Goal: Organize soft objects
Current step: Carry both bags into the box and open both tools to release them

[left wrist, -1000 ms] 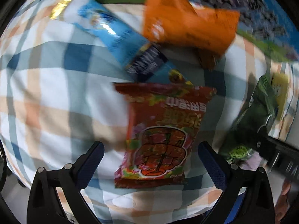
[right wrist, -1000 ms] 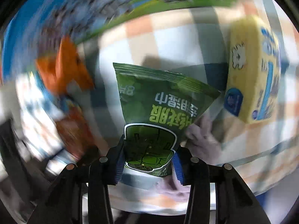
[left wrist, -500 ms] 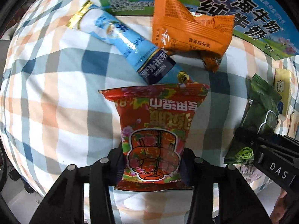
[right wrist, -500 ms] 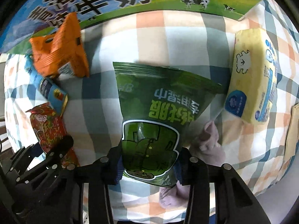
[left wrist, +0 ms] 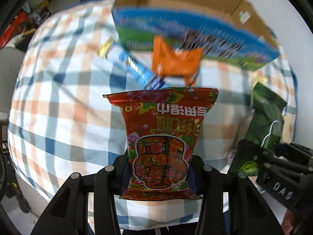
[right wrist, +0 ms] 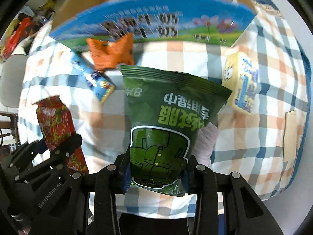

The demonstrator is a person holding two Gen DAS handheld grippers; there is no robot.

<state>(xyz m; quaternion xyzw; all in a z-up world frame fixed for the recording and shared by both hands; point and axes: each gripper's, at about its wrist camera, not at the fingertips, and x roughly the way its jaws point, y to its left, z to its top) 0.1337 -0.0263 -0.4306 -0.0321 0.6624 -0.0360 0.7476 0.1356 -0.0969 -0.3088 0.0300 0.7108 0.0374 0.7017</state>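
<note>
My left gripper (left wrist: 159, 173) is shut on a red flowered wet-wipe pack (left wrist: 162, 137) and holds it above the checked cloth. My right gripper (right wrist: 155, 173) is shut on a green wet-wipe pack (right wrist: 166, 121), also lifted. Each pack shows in the other view: the green one at the right of the left wrist view (left wrist: 264, 121), the red one at the left of the right wrist view (right wrist: 56, 125). An open cardboard box (right wrist: 148, 4) with a blue and green printed side stands at the far edge.
An orange packet (left wrist: 174, 62) and a blue tube-shaped pack (left wrist: 137, 68) lie on the checked cloth (left wrist: 58, 98) before the box. A yellow tissue pack (right wrist: 242, 86) lies at the right. A pink soft thing (right wrist: 207, 139) lies under the green pack.
The left gripper closed on the red pack. Both grippers have lifted their packs off the cloth and pulled back, so the box's open top now shows.
</note>
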